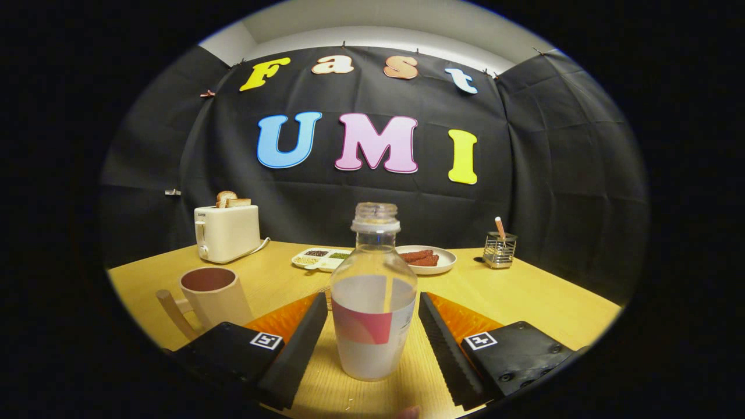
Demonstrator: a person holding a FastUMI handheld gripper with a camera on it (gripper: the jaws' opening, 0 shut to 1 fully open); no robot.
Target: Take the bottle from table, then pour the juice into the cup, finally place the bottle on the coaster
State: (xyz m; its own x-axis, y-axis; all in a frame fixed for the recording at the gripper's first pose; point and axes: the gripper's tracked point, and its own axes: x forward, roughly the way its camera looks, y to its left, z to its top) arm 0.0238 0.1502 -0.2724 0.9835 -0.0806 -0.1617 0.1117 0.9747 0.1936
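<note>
Bottle [373, 302]: clear, uncapped, about half full of pale juice, red-and-white label, upright on the wooden table [524, 297], standing between the two fingers of the gripper [370, 331]. Left to right: toaster [227, 233], cream, two slices of bread in its slots, at the far left of the table; cup [212, 297], beige with side handle, empty as far as can be seen, just left of the left finger; divided snack dish [319, 258], white, beyond the bottle; plate [430, 259], white, with brown pieces; wire utensil holder [499, 249], far right. Claw state: spread, ribbed pads flanking the bottle with a small gap on each side, neither pad clearly pressing. Coaster: cannot be identified. Risks, as judgement: with no cap, any tilt during closing or lifting would spill juice; uneven closing, one pad arriving first, could push the bottle sideways or tip it; a smooth plastic wall may slip under a weak pinch; the cup sits near, so a hasty swing left could knock it.
</note>
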